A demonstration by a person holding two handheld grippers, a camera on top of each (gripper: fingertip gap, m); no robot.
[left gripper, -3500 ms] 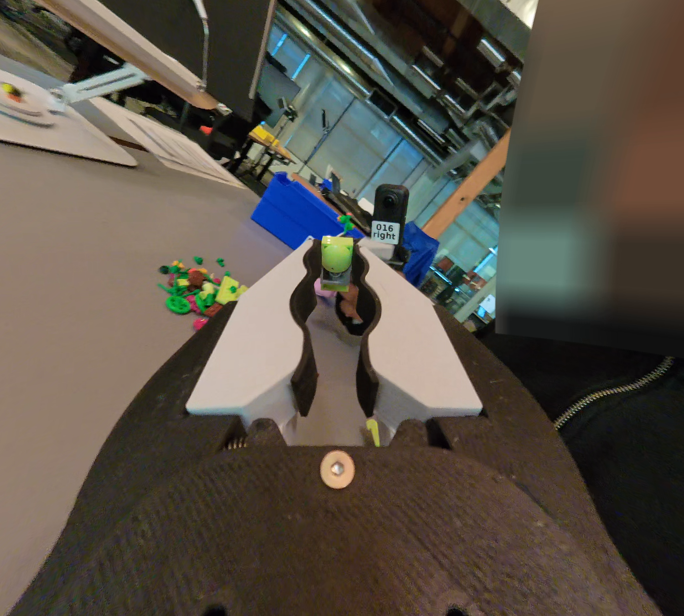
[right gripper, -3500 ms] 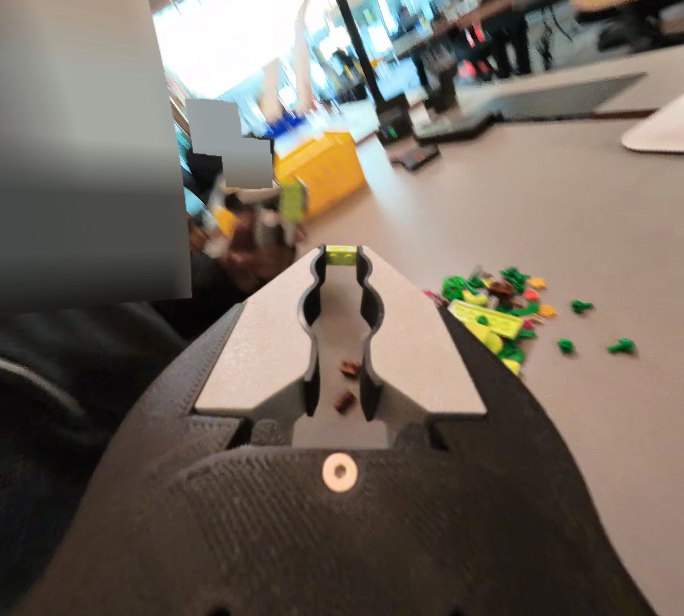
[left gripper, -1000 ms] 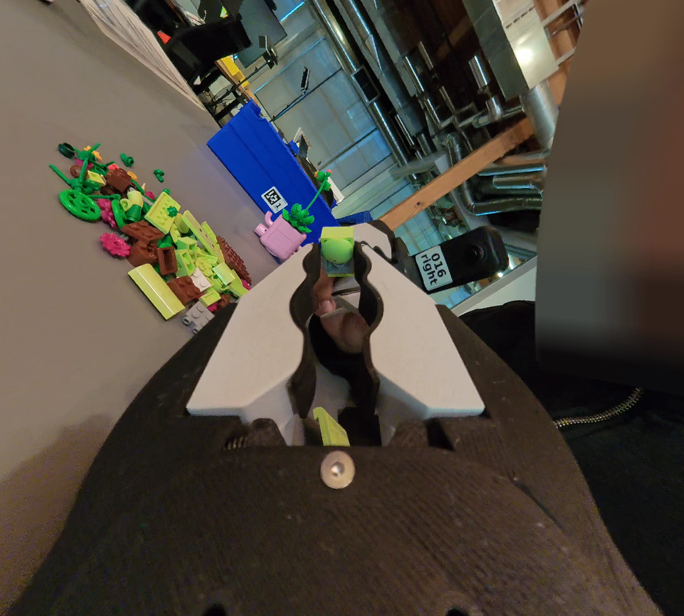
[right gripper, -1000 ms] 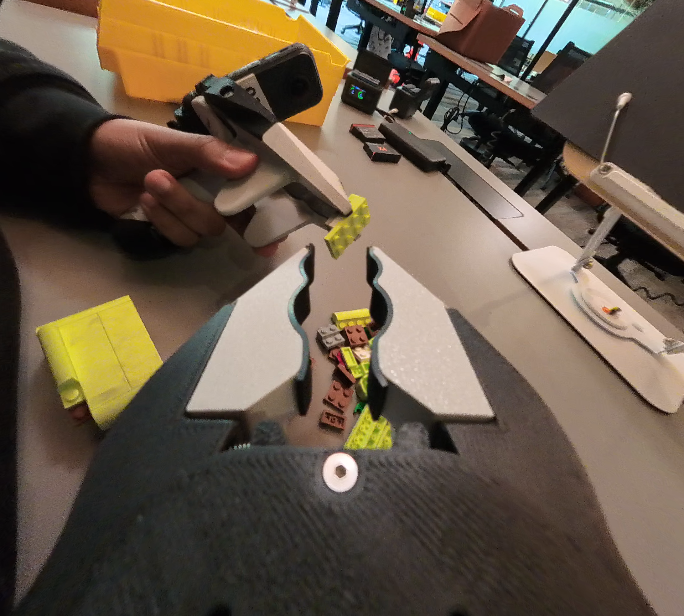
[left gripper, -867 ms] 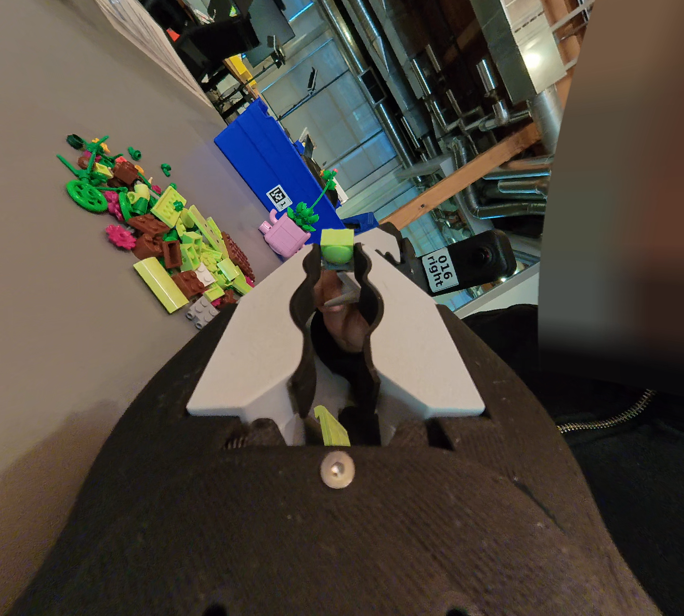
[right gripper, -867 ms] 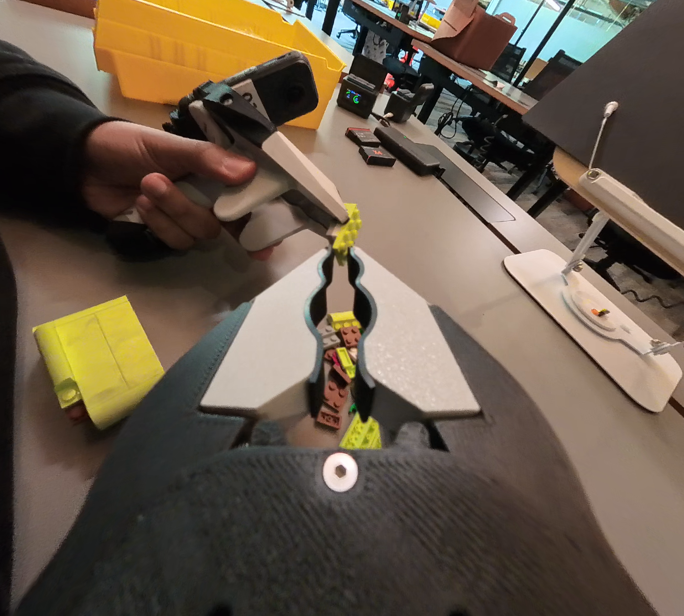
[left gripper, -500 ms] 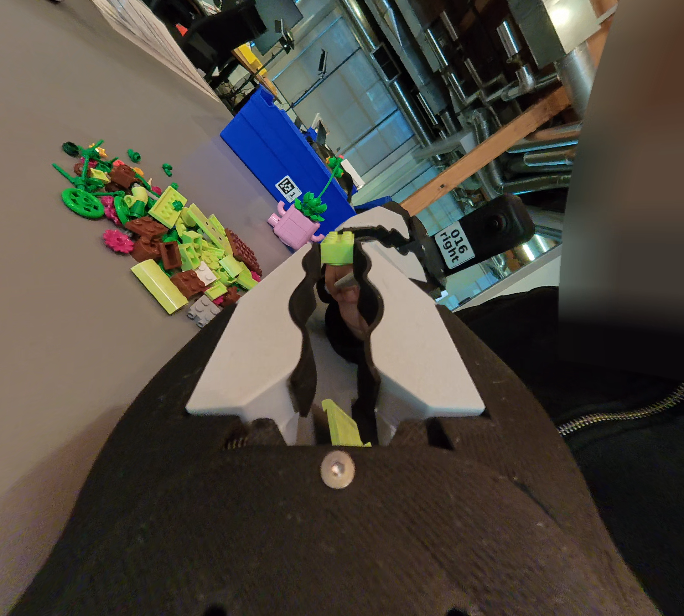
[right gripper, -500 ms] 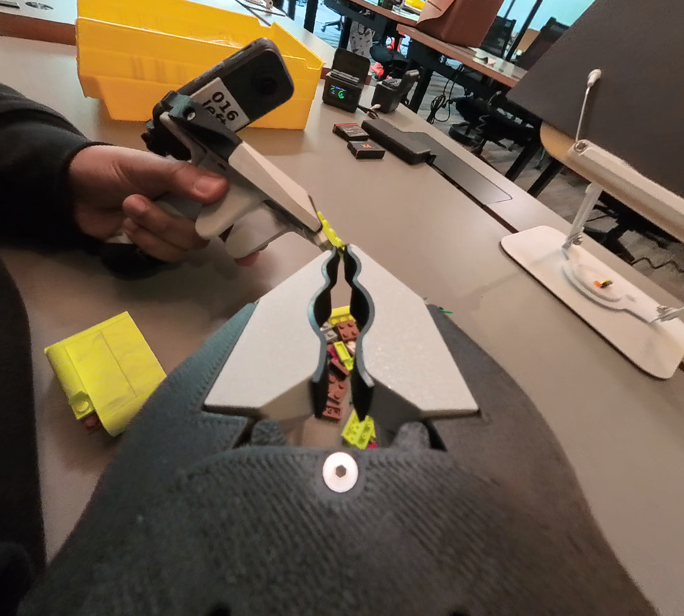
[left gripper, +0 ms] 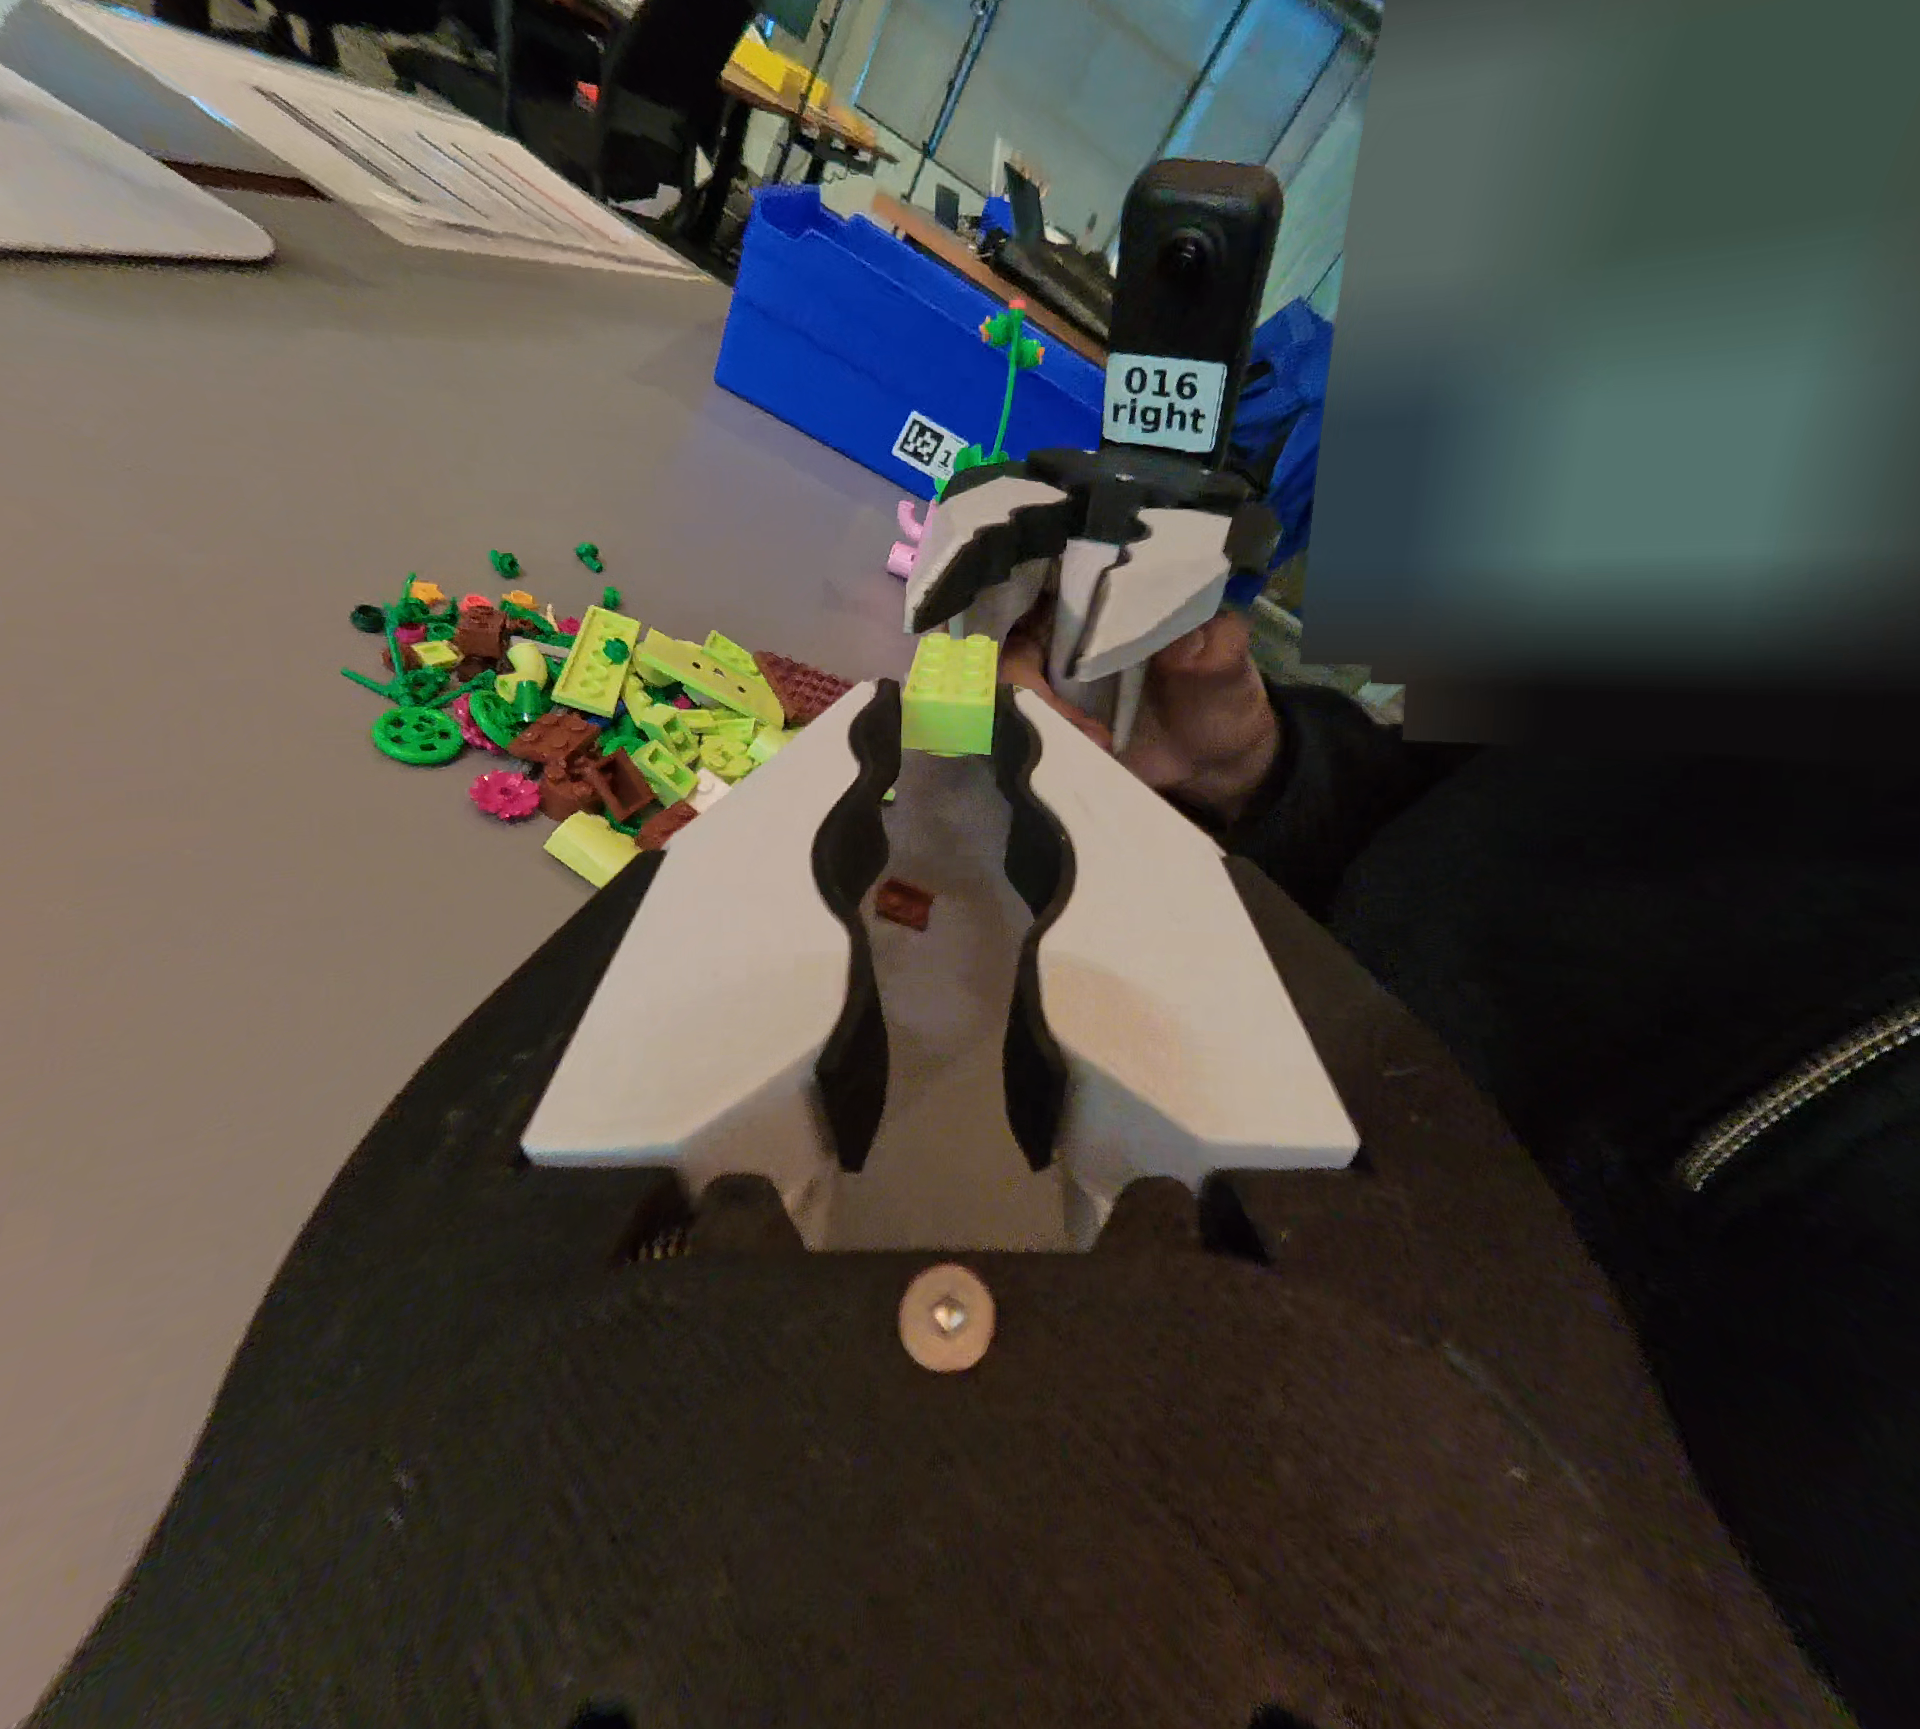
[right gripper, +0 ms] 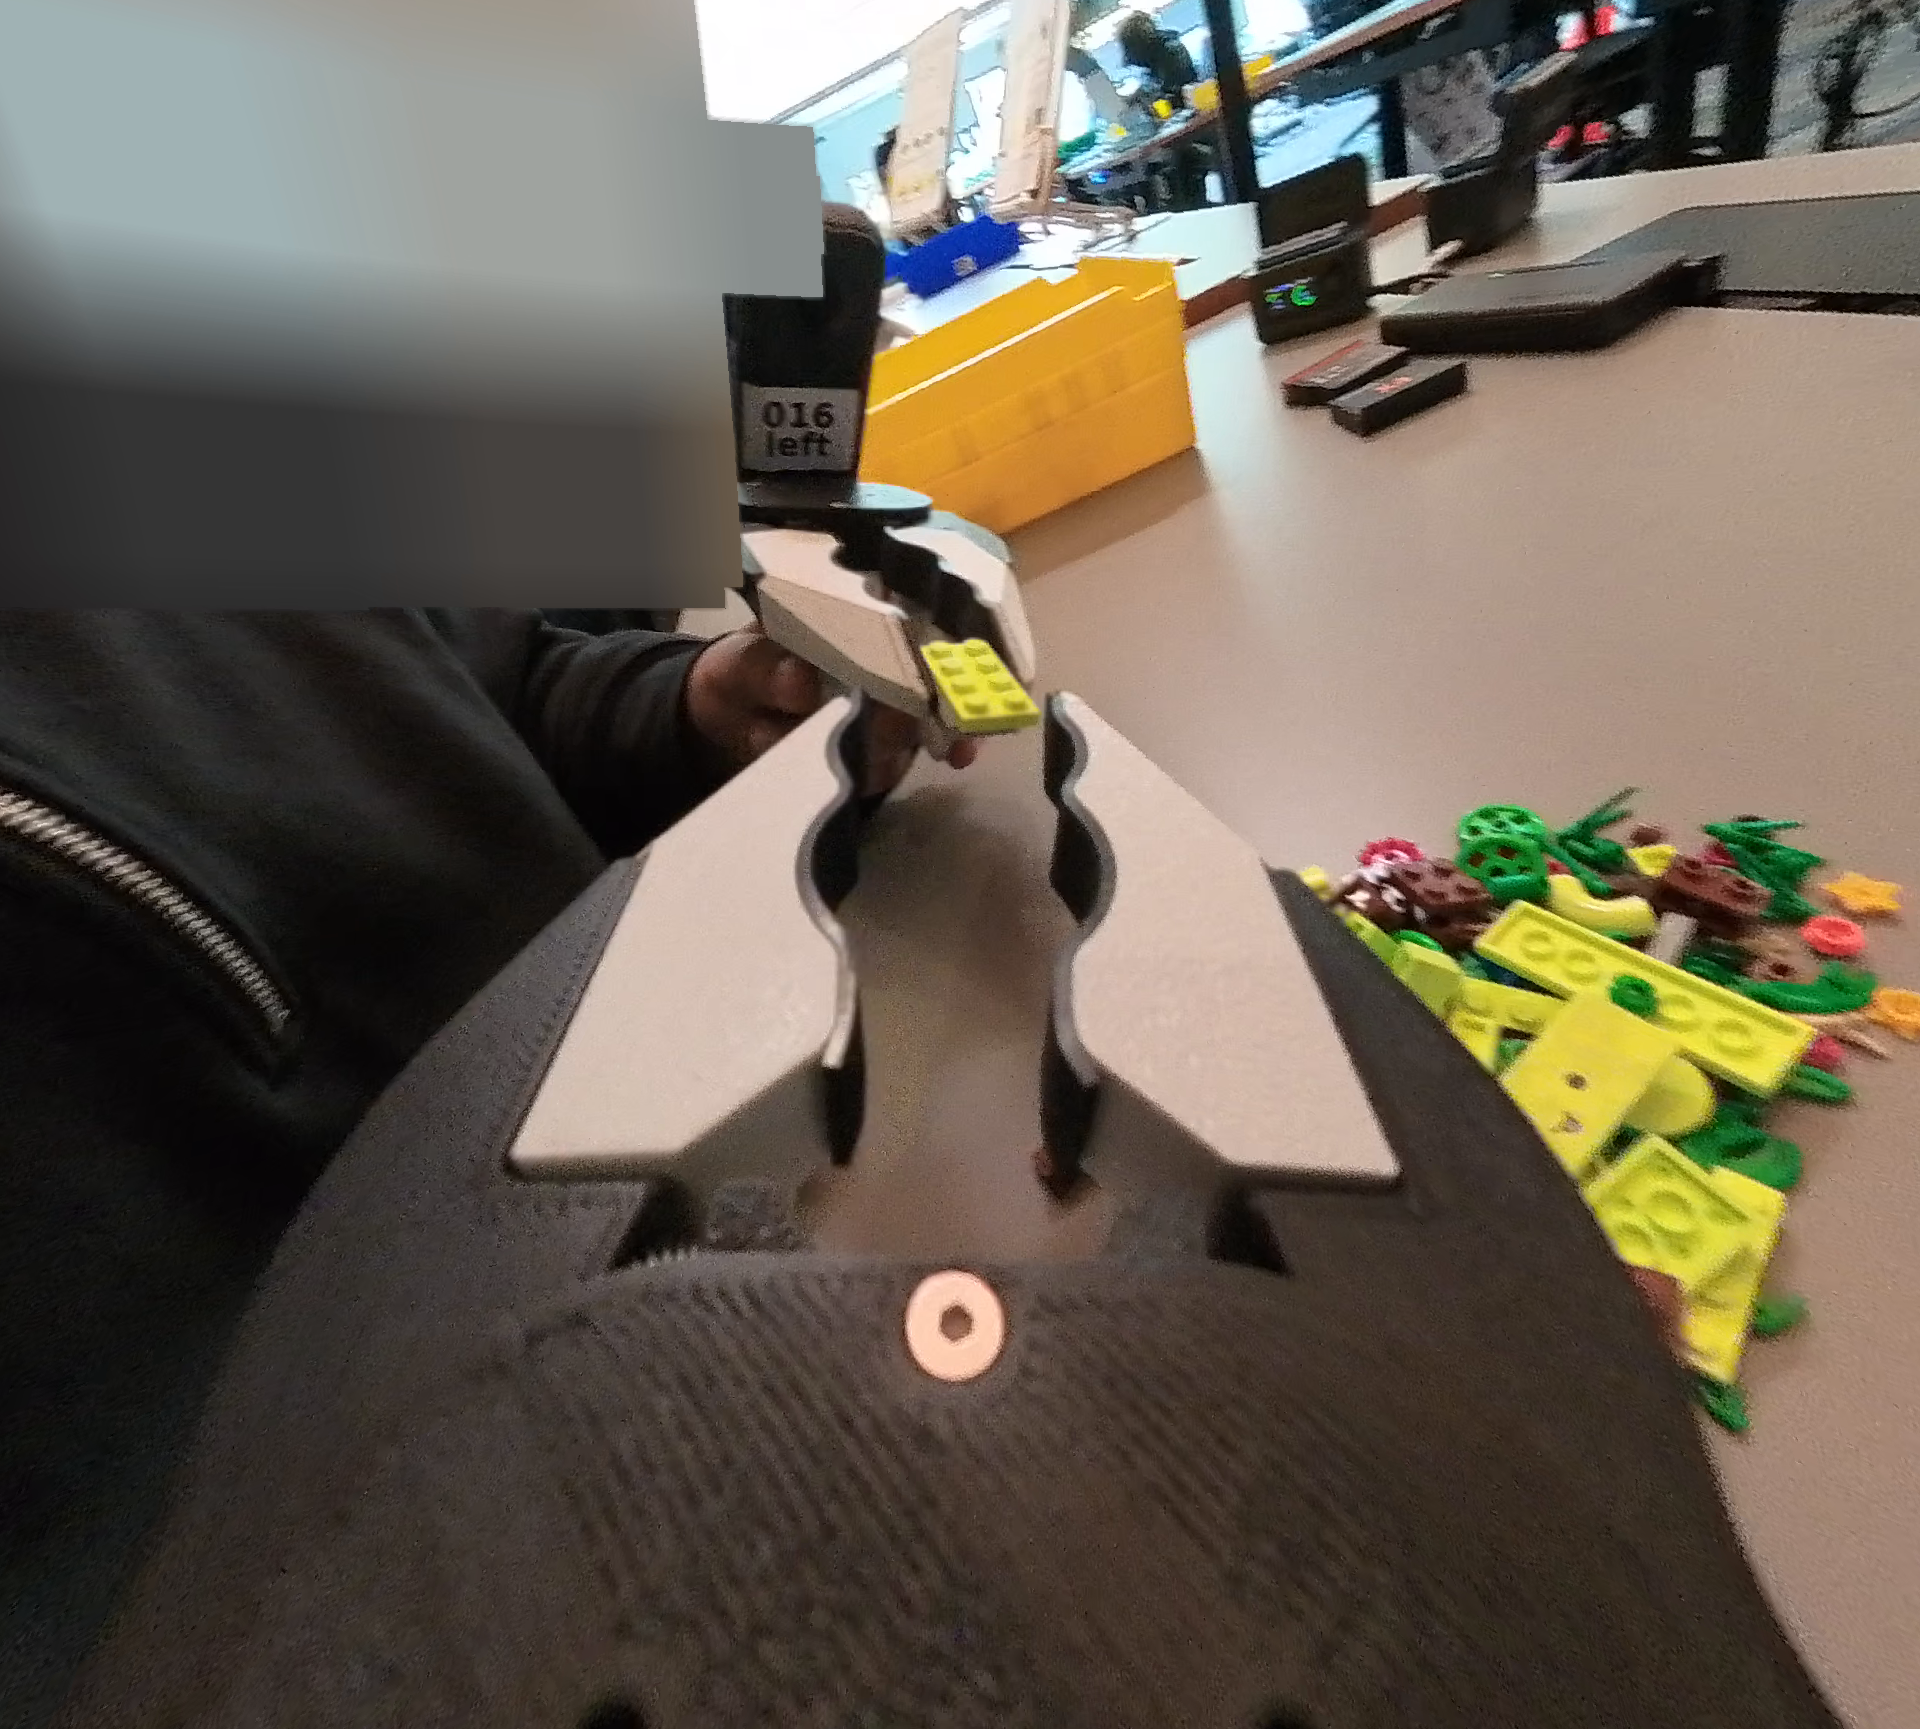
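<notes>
Left claw (left gripper: 948, 713): clenched on a lime-green brick (left gripper: 951, 692), pinched at the very fingertips, studs facing up and forward. In the right wrist view the same brick (right gripper: 979, 687) sticks out from between the tips of the left claw (right gripper: 961, 677), tilted downward, held above the tabletop (right gripper: 1455, 619).

Right claw (right gripper: 948, 723): released, jaws spread wide, nothing between the pads. Its tips sit just beside the held brick without touching it; the brick's far end lies roughly in line with the gap. Seen from the left wrist view, the right claw (left gripper: 997, 630) points down toward the brick from behind, a hand (left gripper: 1195, 713) wrapped around its grip.

Loose pile of bricks (left gripper: 582, 703) on the grey tabletop (left gripper: 312, 484), to the left of the left claw: lime, brown, green and pink pieces. One small brown piece (left gripper: 902, 905) lies on the tabletop, visible between the left fingers. Blue bin (left gripper: 883, 360) beyond the pile; yellow bin (right gripper: 1039, 391) behind the left claw in the right view.
</notes>
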